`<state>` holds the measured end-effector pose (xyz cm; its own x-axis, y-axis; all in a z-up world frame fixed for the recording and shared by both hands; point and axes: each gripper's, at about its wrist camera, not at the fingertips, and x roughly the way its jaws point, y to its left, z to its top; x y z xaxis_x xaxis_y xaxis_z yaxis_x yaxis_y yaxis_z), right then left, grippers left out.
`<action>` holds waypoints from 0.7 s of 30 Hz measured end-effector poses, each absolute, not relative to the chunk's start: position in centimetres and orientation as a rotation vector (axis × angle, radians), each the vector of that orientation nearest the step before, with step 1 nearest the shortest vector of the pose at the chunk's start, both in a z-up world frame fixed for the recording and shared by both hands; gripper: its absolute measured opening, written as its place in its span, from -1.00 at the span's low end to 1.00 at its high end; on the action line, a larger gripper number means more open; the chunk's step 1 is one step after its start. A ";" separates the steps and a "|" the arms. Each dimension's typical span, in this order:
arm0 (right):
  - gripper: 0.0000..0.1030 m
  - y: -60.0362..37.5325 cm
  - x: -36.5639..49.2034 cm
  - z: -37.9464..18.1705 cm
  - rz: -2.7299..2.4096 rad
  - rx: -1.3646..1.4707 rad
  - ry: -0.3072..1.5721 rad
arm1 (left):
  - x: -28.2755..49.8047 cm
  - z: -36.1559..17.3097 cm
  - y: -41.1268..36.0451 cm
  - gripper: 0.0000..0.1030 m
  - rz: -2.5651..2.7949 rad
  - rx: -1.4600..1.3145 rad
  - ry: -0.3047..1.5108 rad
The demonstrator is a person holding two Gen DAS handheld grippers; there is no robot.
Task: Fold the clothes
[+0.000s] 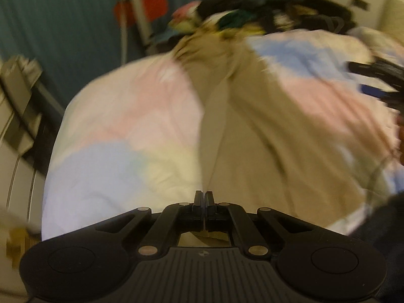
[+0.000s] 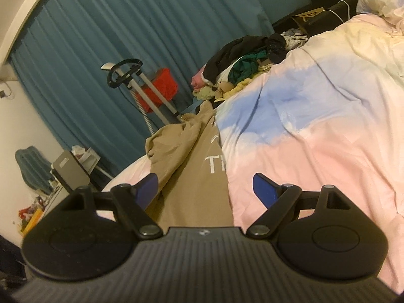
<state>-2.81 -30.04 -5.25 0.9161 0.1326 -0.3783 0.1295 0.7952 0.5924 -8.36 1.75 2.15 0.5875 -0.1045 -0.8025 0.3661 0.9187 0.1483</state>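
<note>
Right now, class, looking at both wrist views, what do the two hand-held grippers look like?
Both are matte black plastic: a ribbed central body with a small emblem, round side discs, and linkage arms with silver pins. The right hand-held gripper has blue finger pads; the left hand-held gripper has narrow black fingertips.

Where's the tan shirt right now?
The tan shirt lies spread on the pastel duvet, ahead of the right gripper, with the clothes pile beyond it.
</note>
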 end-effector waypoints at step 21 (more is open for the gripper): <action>0.64 -29.8 -3.0 -5.1 -0.004 0.581 0.409 | -6.4 -9.5 -4.9 -0.06 -0.476 0.112 1.142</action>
<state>-3.04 -29.78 -5.07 0.9200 0.1100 -0.3762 0.1174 0.8383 0.5324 -6.36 -4.91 -9.50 0.3286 -0.3066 -0.8933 0.4188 0.8951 -0.1532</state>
